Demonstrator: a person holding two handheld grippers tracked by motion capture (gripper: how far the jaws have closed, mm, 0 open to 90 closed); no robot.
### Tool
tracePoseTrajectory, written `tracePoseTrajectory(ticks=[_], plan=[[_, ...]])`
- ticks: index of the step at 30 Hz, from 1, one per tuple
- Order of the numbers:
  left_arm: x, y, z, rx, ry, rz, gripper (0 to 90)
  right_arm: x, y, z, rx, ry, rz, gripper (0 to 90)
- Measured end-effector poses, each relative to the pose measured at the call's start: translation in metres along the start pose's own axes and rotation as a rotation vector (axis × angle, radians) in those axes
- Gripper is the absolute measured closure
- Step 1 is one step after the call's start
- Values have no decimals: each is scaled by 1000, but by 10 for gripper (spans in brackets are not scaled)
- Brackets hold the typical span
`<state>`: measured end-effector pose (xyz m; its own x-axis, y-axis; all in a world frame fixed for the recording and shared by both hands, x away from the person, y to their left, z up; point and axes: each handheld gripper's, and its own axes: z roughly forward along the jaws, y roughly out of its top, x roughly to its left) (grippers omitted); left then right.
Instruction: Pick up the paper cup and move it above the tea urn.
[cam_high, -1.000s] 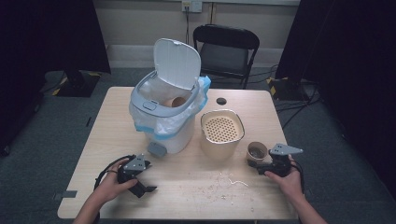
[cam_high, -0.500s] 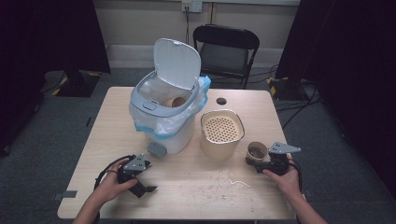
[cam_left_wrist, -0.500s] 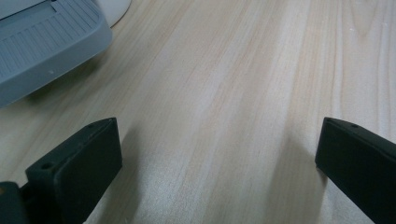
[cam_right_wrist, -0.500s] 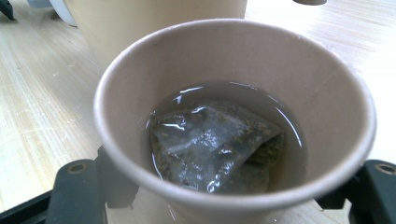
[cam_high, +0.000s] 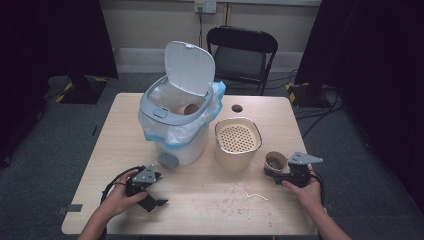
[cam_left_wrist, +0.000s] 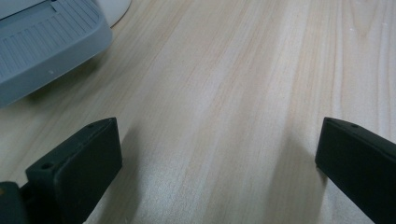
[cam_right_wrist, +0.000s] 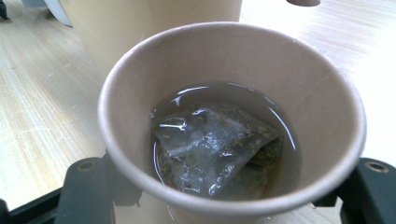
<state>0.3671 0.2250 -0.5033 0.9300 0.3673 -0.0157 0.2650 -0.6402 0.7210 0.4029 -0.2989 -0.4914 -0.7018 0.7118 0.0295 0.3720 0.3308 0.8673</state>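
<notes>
A pale wooden table (cam_high: 125, 145) stands on grey carpet, seen from above, with a black folding chair (cam_high: 242, 52) beyond its far edge. The largest thing on the table is a white pedal bin (cam_high: 175, 132) at the centre left, its lid (cam_high: 190, 67) tipped up and back and a clear liner with blue trim spilling over the rim; a brown paper cup lies inside it. Just right of the bin sits a cream-coloured canister with a perforated insert (cam_high: 238, 142). Near the right edge of the table stands the brown paper cup (cam_high: 275, 161) — upright, just beside the canister and apart from it. In the right gripper view the cup (cam_right_wrist: 233, 126) holds a little murky liquid and a soggy tea bag (cam_right_wrist: 215, 149) lying at the bottom. The right gripper (cam_high: 278, 172), held in the person's right hand (cam_high: 306, 189), has a black jaw on each side of the cup; the jaws have just been closing in on it, though whether the pads press on its wall cannot be made out. At the near left, the left hand (cam_high: 120, 192) rests the left gripper (cam_high: 156, 199) on the table — its jaws stand wide apart over bare wood, with the bin's grey pedal (cam_left_wrist: 44, 44) close by. Small crumbs and a pale thread (cam_high: 250, 192) are scattered on the wood between the two hands.
</notes>
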Motion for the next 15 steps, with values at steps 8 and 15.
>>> tracePoseTrajectory(ticks=[8,15], plan=[[0,0,0,0,0,-1,0,-6,6,-4,-4,-18,3,317],[0,0,0,0,0,0,0,-13,20,-7,-3,-31,-13,321]])
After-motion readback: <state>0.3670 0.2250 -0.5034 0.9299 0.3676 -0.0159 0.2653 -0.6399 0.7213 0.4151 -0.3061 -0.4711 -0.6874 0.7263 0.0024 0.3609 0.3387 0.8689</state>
